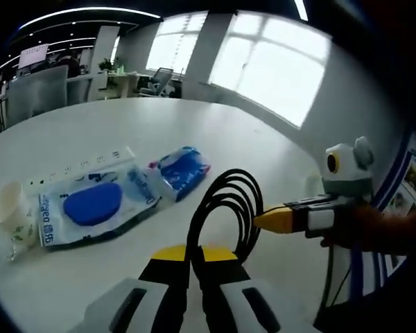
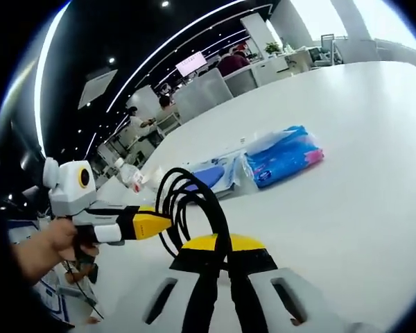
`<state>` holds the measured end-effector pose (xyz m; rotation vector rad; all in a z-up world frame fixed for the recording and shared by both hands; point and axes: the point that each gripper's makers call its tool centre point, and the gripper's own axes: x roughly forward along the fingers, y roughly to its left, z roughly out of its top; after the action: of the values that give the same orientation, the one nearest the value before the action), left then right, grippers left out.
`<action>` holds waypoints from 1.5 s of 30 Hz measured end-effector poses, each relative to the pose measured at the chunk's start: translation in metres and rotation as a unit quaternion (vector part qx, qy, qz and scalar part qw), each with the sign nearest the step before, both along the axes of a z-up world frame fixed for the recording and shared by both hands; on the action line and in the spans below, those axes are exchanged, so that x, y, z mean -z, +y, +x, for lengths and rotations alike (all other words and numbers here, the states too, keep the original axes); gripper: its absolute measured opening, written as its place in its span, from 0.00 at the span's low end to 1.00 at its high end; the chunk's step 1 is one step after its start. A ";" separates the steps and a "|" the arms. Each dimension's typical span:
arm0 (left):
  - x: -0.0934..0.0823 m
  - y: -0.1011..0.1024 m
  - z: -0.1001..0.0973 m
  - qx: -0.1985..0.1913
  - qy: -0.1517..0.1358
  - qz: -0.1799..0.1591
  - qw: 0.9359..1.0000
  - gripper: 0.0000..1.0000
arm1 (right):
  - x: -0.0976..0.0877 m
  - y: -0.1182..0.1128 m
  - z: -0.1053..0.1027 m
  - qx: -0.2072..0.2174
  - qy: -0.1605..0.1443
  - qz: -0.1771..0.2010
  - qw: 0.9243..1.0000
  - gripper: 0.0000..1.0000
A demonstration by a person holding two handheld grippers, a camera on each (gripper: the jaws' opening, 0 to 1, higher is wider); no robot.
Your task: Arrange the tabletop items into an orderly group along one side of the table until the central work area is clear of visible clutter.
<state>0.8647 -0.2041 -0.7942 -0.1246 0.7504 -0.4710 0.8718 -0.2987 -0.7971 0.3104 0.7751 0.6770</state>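
Note:
A coiled black cable (image 1: 230, 177) rises in a loop above the white table (image 1: 159, 125). My left gripper (image 1: 194, 255) is shut on the coil's lower end. My right gripper (image 1: 272, 220), held by a hand, comes in from the right and pinches the loop's side. In the right gripper view the same cable (image 2: 209, 208) runs up from between the right gripper (image 2: 222, 247), which is shut on it. The left gripper (image 2: 156, 225) grips the coil from the left. Behind lie a blue wipes pack (image 1: 184, 170) (image 2: 284, 156) and a clear pack with a blue sponge (image 1: 90, 205) (image 2: 208, 177).
A white power strip (image 1: 76, 166) lies behind the sponge pack, and a paper cup (image 1: 14, 211) stands at its left end. Office chairs and desks (image 1: 48, 87) stand beyond the table's far edge. Bare table surface (image 2: 360, 208) stretches to the right of the packs.

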 end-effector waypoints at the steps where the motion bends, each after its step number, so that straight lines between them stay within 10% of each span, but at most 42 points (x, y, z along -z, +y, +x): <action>1: 0.002 0.000 0.003 0.000 0.002 0.001 1.000 0.02 | 0.002 0.000 0.001 0.002 0.003 0.001 1.000 0.00; 21: 0.039 0.002 0.035 -0.031 0.049 -0.027 0.998 0.02 | 0.034 0.001 0.028 0.062 0.063 0.020 0.996 0.00; 45: 0.070 0.006 0.053 -0.028 0.063 -0.021 0.997 0.05 | 0.065 0.004 0.053 0.046 0.045 -0.030 0.997 0.02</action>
<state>0.9179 -0.1978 -0.8638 -0.2151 0.8593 -0.4292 0.9249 -0.2948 -0.8618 0.3214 0.8599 0.5554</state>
